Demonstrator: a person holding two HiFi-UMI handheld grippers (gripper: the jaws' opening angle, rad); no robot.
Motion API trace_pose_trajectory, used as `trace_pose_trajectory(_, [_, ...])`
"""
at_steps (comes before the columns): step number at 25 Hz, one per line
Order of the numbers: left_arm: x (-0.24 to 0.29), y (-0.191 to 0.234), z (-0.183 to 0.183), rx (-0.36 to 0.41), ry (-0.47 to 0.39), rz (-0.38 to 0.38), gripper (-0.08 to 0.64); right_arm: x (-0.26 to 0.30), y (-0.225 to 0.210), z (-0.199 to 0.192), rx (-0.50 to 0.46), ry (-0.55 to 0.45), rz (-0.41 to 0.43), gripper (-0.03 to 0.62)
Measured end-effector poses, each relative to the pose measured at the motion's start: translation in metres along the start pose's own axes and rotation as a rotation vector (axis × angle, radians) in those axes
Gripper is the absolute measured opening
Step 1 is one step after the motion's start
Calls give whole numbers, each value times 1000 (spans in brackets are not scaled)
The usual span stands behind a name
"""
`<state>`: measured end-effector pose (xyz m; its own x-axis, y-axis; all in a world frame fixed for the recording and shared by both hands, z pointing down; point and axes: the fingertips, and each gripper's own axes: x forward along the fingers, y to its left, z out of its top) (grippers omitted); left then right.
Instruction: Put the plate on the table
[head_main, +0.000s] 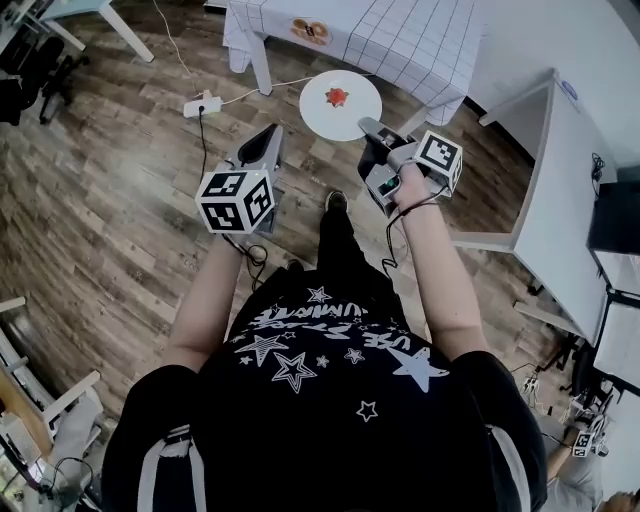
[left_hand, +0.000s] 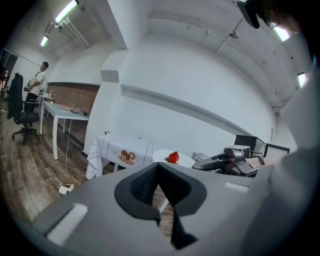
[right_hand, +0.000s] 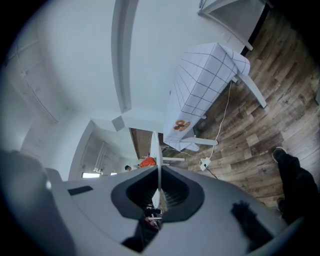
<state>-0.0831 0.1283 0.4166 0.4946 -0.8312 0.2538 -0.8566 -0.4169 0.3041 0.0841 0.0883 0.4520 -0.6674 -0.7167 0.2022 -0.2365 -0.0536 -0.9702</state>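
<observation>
Looks like the carry step: right gripper (head_main: 366, 128) is gripping the plate (head_main: 340, 108) by its rim, left gripper (head_main: 268, 138) is sitting closed and empty alongside, and the table (head_main: 400, 40) is waiting farther ahead, so probably reaching forward level next.

We are losing the far part of the cloth-covered table (head_main: 400, 40) to the head view's top edge. We are failing to identify the small red thing (head_main: 337, 97) on the plate (head_main: 355, 105), whose near rim the right gripper (head_main: 366, 127) is covering.
</observation>
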Motion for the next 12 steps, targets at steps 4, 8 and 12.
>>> trace_pose_trajectory(4, [25,14,15,0,-10,31,9,36,8,30,2,25,26,20])
trace_pose_trajectory(8, [61,35,42,-5,-28,79,9,78,23,65,-6,74,48,20])
trace_pose_trajectory(12, [86,44,51,-7,-45,103,9,100,32,89,-9,93,74,20])
